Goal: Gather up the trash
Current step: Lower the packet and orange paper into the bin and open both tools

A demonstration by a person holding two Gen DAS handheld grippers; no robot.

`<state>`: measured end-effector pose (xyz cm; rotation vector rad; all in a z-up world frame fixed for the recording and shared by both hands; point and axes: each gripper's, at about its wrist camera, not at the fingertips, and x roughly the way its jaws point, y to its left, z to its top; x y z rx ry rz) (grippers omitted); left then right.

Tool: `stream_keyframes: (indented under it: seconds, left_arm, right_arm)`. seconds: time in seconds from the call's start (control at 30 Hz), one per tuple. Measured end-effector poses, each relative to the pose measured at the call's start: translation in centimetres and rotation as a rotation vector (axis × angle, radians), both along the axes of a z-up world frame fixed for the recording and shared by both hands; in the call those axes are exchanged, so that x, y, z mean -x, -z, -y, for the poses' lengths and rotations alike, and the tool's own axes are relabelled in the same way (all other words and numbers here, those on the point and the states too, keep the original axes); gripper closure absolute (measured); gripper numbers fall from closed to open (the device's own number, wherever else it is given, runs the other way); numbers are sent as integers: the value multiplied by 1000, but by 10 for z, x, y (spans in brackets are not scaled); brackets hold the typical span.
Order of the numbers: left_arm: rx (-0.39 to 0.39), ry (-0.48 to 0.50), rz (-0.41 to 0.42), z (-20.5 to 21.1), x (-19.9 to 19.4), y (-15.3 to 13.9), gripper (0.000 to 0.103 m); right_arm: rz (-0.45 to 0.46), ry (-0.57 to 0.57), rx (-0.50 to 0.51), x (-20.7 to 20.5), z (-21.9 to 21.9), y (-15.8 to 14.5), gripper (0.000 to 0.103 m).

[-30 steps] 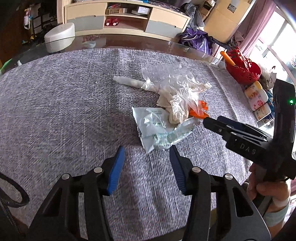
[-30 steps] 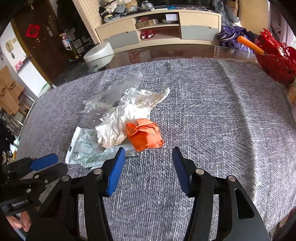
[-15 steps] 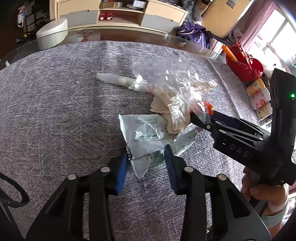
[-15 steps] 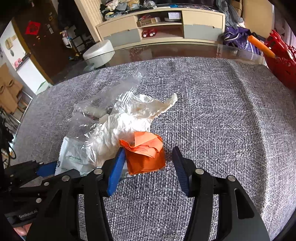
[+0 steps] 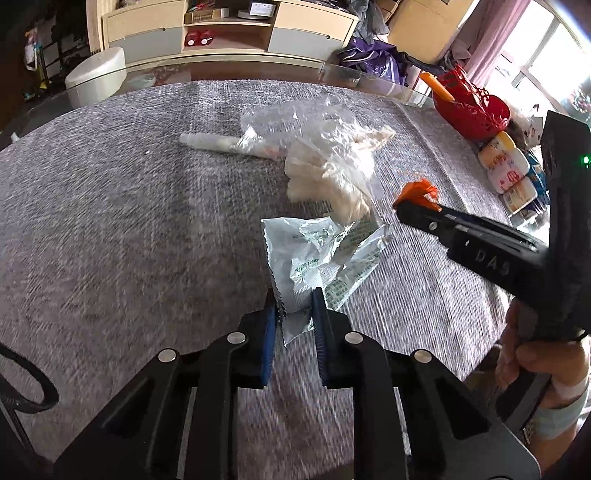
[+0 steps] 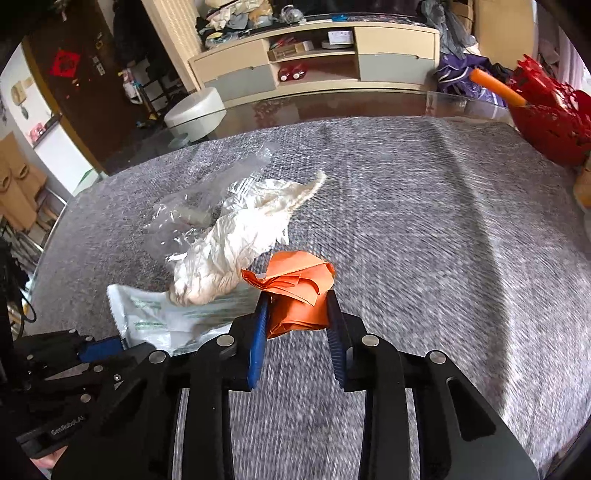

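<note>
A pile of trash lies on the grey cloth table (image 5: 110,221). My left gripper (image 5: 294,299) is shut on the near edge of a white and green foil wrapper (image 5: 321,254), also in the right wrist view (image 6: 162,317). My right gripper (image 6: 295,301) is shut on a crumpled orange paper (image 6: 295,291), which shows at its tip in the left wrist view (image 5: 419,190). A crumpled white tissue (image 5: 332,177) (image 6: 236,251) under a clear plastic bag (image 5: 295,118) (image 6: 207,195) lies behind them, with a white tube (image 5: 210,140) at the far left.
A red basket (image 5: 472,107) (image 6: 550,118) with an orange stick stands at the table's far right edge. Small yellow-capped bottles (image 5: 506,170) stand beside it. A white stool (image 5: 96,77) and a low cabinet (image 5: 229,33) are beyond the table.
Both grippers moved forward and closed: the left on the foil wrapper, the right on the orange paper. The orange paper has come away from the pile with the right gripper.
</note>
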<state>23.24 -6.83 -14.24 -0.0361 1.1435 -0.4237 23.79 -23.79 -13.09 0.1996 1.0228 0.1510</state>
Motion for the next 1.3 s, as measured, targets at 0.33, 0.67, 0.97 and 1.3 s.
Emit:
stream_keyframes:
  seconds: [0.33,0.67,0.97,1.3]
  left_arm:
    - [-2,-12,40,-21,68,-26,88]
    - [-5,-28,116,-49,144,-54,88]
    - [-9,-29,95,-60,206,-38,88]
    - [-59,-43,-13,-59,240,25,88]
  right_arm:
    - [30,-47,2,57,-18,-27,72]
    - [67,-89,42,126,-42,-49,72]
    - [14,-98,35,181,-52,-29,72]
    - [-100,-116,32,211,-65,24,72]
